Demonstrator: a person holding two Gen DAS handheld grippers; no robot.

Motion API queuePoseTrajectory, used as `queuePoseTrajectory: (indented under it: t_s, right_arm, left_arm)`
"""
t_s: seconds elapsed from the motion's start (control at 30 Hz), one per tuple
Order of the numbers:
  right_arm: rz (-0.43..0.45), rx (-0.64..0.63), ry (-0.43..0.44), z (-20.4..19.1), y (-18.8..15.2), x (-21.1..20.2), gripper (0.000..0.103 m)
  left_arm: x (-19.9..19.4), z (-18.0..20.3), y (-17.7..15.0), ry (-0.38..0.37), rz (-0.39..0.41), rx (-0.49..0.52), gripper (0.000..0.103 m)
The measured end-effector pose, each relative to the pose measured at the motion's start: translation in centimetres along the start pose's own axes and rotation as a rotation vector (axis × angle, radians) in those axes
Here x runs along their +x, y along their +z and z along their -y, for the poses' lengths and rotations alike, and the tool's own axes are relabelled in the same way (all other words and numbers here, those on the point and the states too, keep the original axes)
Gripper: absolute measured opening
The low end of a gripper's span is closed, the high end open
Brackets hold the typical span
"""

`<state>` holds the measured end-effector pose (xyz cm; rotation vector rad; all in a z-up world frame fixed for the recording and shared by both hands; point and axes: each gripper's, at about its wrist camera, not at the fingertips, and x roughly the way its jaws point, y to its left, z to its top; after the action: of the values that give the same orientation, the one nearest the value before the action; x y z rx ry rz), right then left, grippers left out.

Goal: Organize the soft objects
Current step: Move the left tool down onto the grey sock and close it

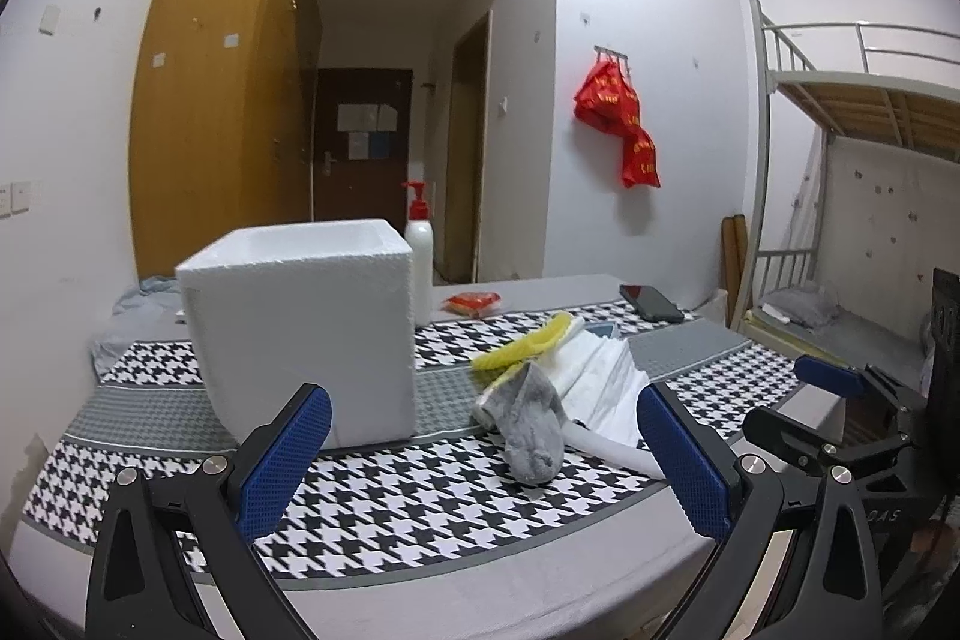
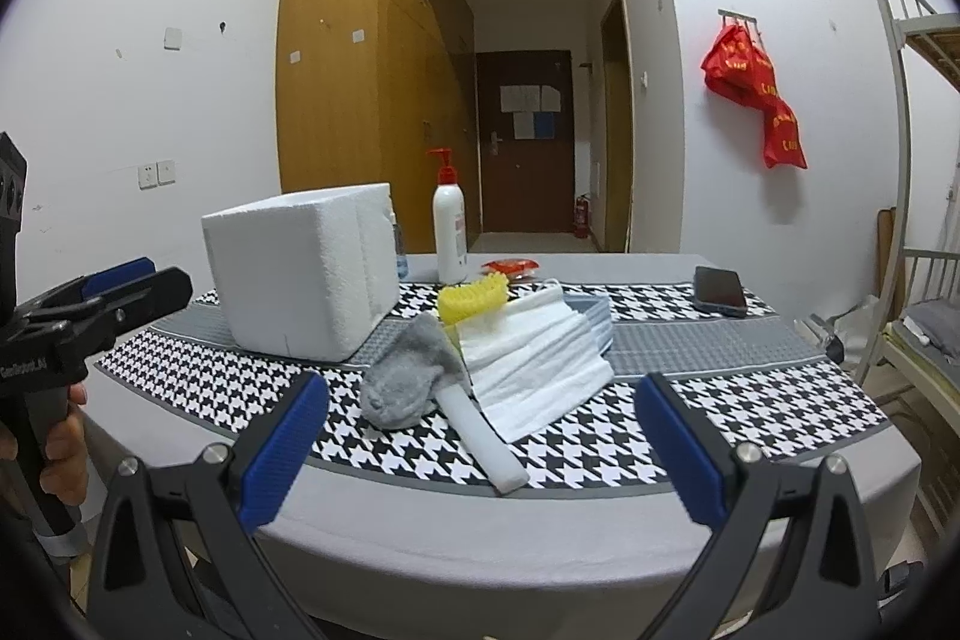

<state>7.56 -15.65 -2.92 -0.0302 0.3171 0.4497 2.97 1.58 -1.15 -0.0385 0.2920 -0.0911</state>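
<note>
Grey sock (image 2: 403,383) lies on houndstooth-clothed table (image 2: 750,400), touching folded white towel (image 2: 534,364) and yellow sponge (image 2: 471,301), just right of open foam box (image 2: 300,274). Left hand-held gripper (image 1: 483,460) and right hand-held gripper (image 2: 480,445) both spread wide, empty, short of pile.

Ahead of my left fingers (image 1: 678,454) a foam box (image 1: 306,334) stands on the table (image 2: 540,532). Right of it, before my right fingers (image 2: 288,445), a sock (image 2: 405,382) lies against folded towels (image 2: 534,364); a bottle (image 2: 450,232) stands behind the box.
</note>
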Motion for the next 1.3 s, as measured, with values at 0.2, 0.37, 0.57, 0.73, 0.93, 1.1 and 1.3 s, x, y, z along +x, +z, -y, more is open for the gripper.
queuePoseTrajectory:
  t_s: [0.2, 0.37, 0.57, 0.73, 0.93, 1.1, 1.3]
  right_arm:
    - [-0.022, 0.005, -0.008, 0.5, -0.3, 1.0, 0.103]
    - [-0.043, 0.011, -0.019, 1.2, -0.6, 1.8, 0.103]
    - [-0.067, 0.013, -0.030, 1.7, -1.2, 2.7, 0.103]
    - [-0.086, 0.012, -0.023, 2.0, -1.8, 3.5, 0.103]
    - [-0.110, 0.033, -0.018, 2.8, -2.6, 4.6, 0.103]
    - [-0.127, 0.046, -0.006, 3.2, -3.2, 5.4, 0.103]
    - [-0.134, 0.060, 0.001, 3.9, -3.5, 5.7, 0.103]
  left_arm:
    - [1.6, 0.1, -0.1, -0.026, -0.041, 0.003, 0.102]
    - [3.4, 0.3, -0.4, -0.036, -0.082, 0.011, 0.102]
    - [5.7, 0.7, -0.9, -0.054, -0.137, 0.020, 0.102]
    - [7.4, 1.2, -1.2, -0.072, -0.182, 0.041, 0.102]
    - [9.9, 1.3, -1.7, -0.065, -0.270, 0.051, 0.102]
    - [11.6, 1.6, -2.2, -0.065, -0.322, 0.061, 0.102]
    - [12.9, 1.9, -2.4, -0.077, -0.372, 0.053, 0.097]
